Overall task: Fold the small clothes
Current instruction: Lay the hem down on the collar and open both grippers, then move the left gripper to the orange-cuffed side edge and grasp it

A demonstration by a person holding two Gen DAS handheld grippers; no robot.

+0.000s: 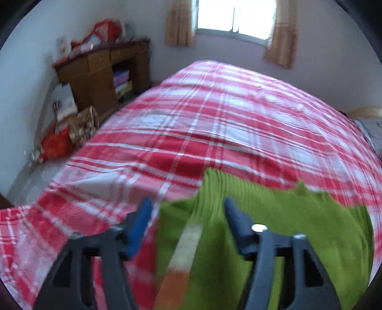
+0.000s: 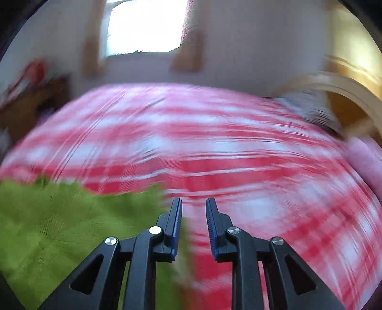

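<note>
A small green knit garment (image 1: pixel 274 229) lies on the red and white plaid bed cover (image 1: pixel 214 119). A cream and orange striped band (image 1: pixel 183 252) runs along its left part. My left gripper (image 1: pixel 187 205) is open, its blue-padded fingers (image 1: pixel 140 221) straddling the garment's left edge just above it. In the blurred right wrist view the garment (image 2: pixel 59 226) fills the lower left. My right gripper (image 2: pixel 193 202) is open and empty, over the plaid cover (image 2: pixel 262 167) just beyond the garment's right edge.
A wooden desk (image 1: pixel 102 74) with clutter on top stands by the far left wall, with bags (image 1: pixel 59 140) on the floor beside the bed. A window (image 1: pixel 234 16) with curtains is at the back. A wooden headboard (image 2: pixel 346 95) and a grey pillow (image 2: pixel 310 107) are at right.
</note>
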